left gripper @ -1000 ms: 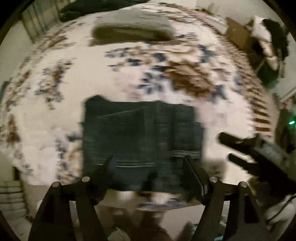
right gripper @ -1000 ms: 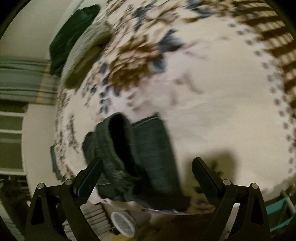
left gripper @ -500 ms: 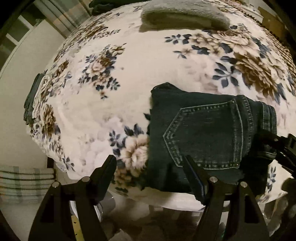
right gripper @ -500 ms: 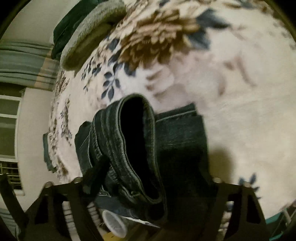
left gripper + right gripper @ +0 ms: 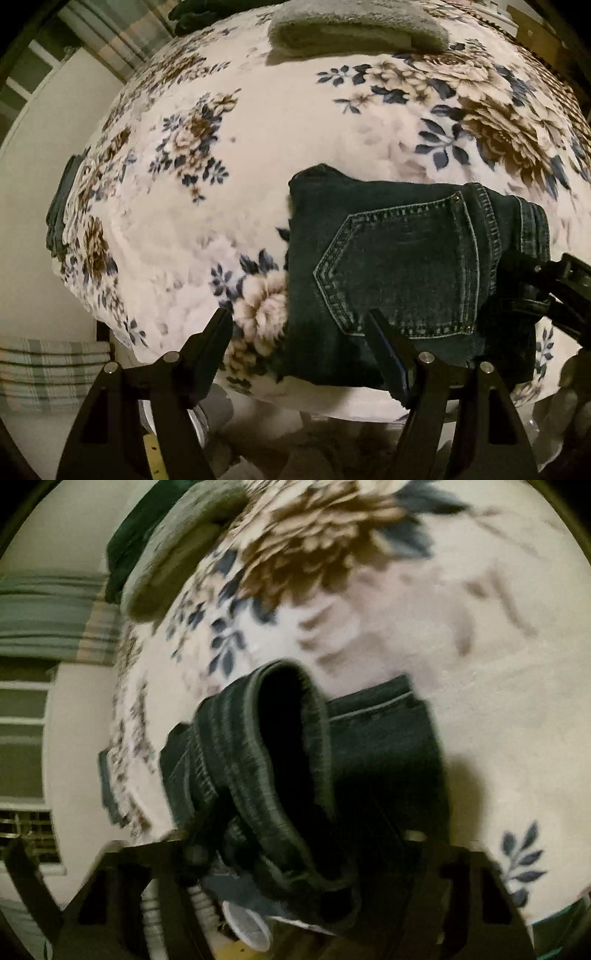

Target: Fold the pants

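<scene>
pants [image 5: 413, 273]: dark jeans folded up, sitting at the near edge of my flowery bed [image 5: 295, 122]
right hand-held gripper [image 5: 306, 849]: jaws just closing, clamping the waistband end
left hand-held gripper [image 5: 299, 332]: apart, hovering, nothing gripped

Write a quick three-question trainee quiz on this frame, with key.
1. True or false: the left gripper is clamped on the jeans.
2. Which part of the folded jeans faces up? A) back pocket B) zipper fly C) leg hem
3. What lies at the far end of the floral blanket?
Key: 1 false, its jaws stand open; 2 A; 3 a folded grey towel.
</scene>
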